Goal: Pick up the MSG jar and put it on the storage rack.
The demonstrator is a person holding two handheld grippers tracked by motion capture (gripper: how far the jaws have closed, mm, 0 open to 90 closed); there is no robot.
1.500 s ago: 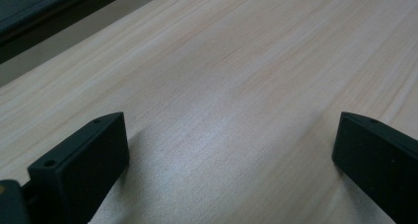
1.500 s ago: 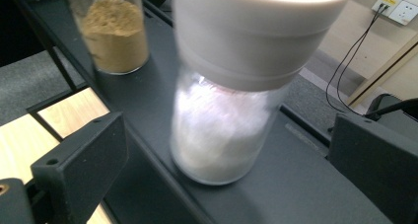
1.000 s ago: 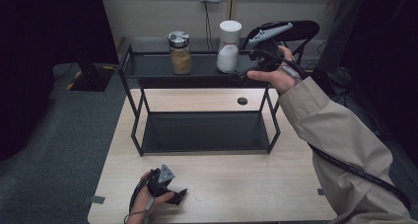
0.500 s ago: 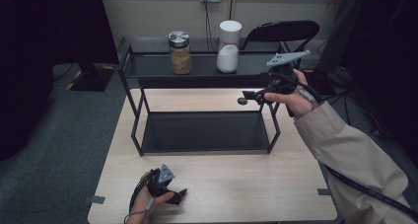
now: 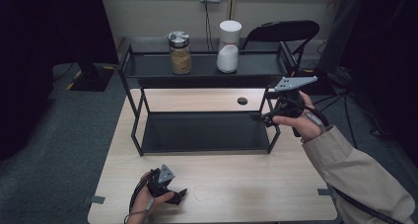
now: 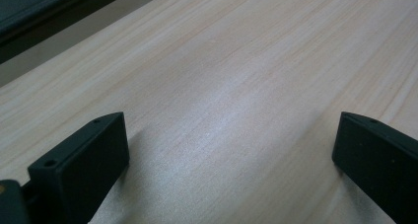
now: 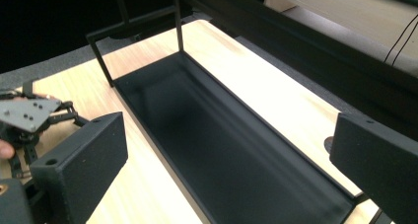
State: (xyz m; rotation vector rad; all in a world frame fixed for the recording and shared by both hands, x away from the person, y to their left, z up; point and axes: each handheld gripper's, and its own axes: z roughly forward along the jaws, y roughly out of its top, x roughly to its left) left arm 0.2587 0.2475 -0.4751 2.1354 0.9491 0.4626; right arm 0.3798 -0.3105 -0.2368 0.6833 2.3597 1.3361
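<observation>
Pale wood table (image 5: 231,194) carries a black two-tier metal rack (image 5: 204,131), with grey carpet around it and a folding chair (image 5: 281,34) behind. Wide apart and holding nothing, the right gripper (image 5: 260,116) hangs at the rack's right end, jaws aimed over its bare lower shelf (image 7: 231,150); the left gripper (image 5: 181,193), also spread wide and unladen, rests low on the table's near edge. Up on the top shelf (image 5: 207,66), well apart from both, stand a brown-filled glass jar (image 5: 180,54) and a white container (image 5: 228,47).
</observation>
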